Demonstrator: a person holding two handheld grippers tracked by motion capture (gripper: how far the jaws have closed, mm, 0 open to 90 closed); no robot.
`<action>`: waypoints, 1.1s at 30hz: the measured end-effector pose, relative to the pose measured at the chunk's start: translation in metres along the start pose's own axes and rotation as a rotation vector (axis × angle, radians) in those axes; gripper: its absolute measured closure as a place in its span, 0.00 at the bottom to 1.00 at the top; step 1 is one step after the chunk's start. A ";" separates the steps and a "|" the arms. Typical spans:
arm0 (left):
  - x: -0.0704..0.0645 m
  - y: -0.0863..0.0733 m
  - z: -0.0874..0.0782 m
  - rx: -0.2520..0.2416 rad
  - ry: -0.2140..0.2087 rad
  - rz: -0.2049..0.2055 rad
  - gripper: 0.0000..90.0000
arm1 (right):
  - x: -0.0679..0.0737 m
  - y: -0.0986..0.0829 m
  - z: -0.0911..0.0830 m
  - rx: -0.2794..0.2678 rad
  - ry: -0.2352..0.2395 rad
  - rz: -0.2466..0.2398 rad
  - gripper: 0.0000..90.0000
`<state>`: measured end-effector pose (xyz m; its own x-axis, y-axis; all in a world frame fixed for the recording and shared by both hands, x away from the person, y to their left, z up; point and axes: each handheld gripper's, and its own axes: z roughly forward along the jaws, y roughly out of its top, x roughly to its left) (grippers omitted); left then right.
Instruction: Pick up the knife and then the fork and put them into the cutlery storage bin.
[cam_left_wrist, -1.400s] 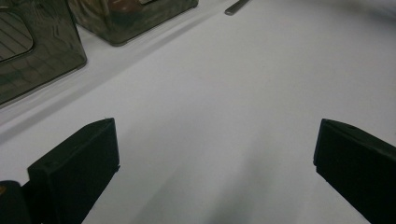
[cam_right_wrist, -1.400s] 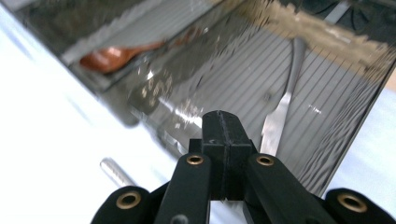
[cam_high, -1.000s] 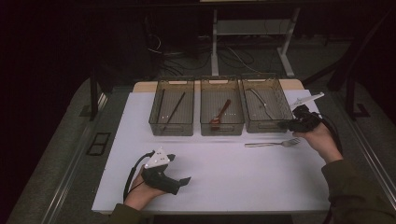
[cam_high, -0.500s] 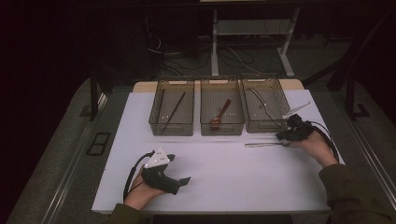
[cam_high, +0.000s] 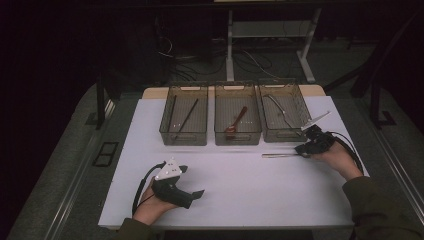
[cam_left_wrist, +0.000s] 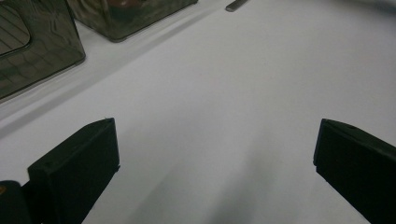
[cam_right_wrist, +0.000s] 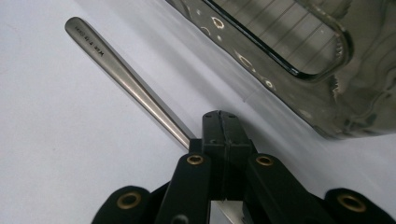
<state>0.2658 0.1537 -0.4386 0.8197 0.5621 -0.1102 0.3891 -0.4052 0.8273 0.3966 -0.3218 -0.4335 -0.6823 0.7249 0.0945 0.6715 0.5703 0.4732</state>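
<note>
Right gripper (cam_right_wrist: 223, 123): its two fingers (cam_right_wrist: 212, 126) are pressing flat together, with no gap showing, and are clamping one metal utensil (cam_right_wrist: 126, 79) at its neck. The long steel handle is running away from the fingers, low over the white counter (cam_high: 240, 185); whether it is touching the surface cannot be told. In the high view the right gripper (cam_high: 305, 149) is sitting at the counter's right side, just in front of the right-hand bin, with the utensil (cam_high: 280, 155) pointing toward the counter's middle.

Left gripper (cam_left_wrist: 215, 158): its two fingers (cam_left_wrist: 74, 172) are standing wide apart and are holding nothing, with bare counter between them. In the high view the left gripper (cam_high: 175, 182) is resting near the front edge, well apart from the utensil.

Three translucent bins are standing side by side along the far edge. The left bin (cam_high: 184, 121) is holding two thin dark sticks, the middle bin (cam_high: 237, 120) one reddish spoon (cam_high: 235, 122), and the right bin (cam_high: 285, 116) thin dark pieces too small to count.
</note>
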 end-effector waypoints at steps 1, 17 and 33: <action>0.000 0.000 0.000 0.000 0.000 0.001 0.00 | 0.001 0.000 0.000 0.002 0.002 -0.001 0.99; 0.000 0.000 0.000 0.000 -0.001 0.001 0.00 | 0.029 -0.015 -0.006 0.014 0.050 -0.064 0.99; -0.001 0.001 0.000 0.000 -0.002 0.005 0.00 | 0.045 -0.030 -0.015 -0.047 0.080 -0.042 0.94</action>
<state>0.2656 0.1529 -0.4382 0.8226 0.5584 -0.1073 0.3849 -0.4079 0.8279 0.3411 -0.3119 -0.4298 -0.7320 0.6662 0.1424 0.6284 0.5795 0.5190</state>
